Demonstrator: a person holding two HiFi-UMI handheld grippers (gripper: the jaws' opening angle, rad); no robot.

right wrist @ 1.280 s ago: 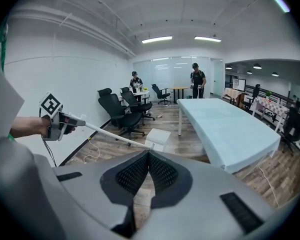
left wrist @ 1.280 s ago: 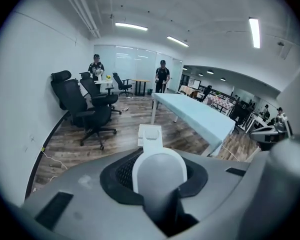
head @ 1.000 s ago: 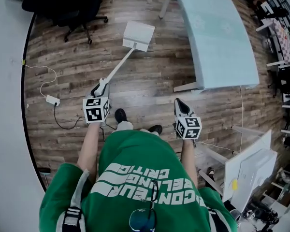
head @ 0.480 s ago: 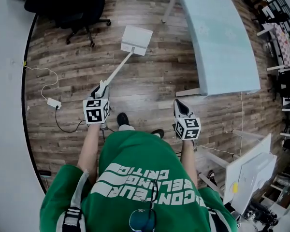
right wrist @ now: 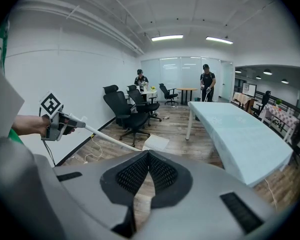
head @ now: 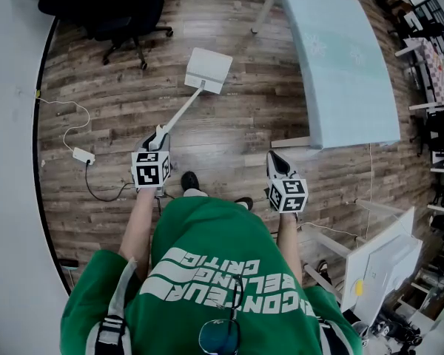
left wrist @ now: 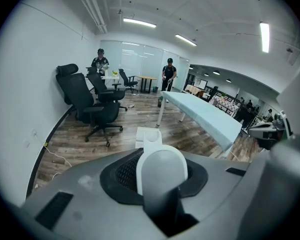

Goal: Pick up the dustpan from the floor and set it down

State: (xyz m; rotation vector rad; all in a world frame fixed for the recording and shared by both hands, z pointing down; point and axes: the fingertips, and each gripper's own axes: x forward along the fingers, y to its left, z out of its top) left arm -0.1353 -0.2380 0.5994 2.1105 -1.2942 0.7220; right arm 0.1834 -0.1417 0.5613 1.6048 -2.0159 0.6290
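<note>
The right hand-held gripper (head: 275, 158) hangs empty, jaws together. The left hand-held gripper (head: 160, 134), clamped on the dustpan (head: 208, 70) handle, has dipped slightly. The dustpan now hangs lower toward the floor (head: 229, 132), between chair (head: 129, 9) and desk (head: 340, 65), so set-down seems near.

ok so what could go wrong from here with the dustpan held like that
1. The left gripper grips the dustpan only at the far end of its long handle, and the right gripper is empty, so the pan could twist or slip in the jaws.
2. The pan is close to the office chair and the table leg; a swing might knock either.
3. A corded adapter lies on the floor at the person's left, a possible trip.
</note>
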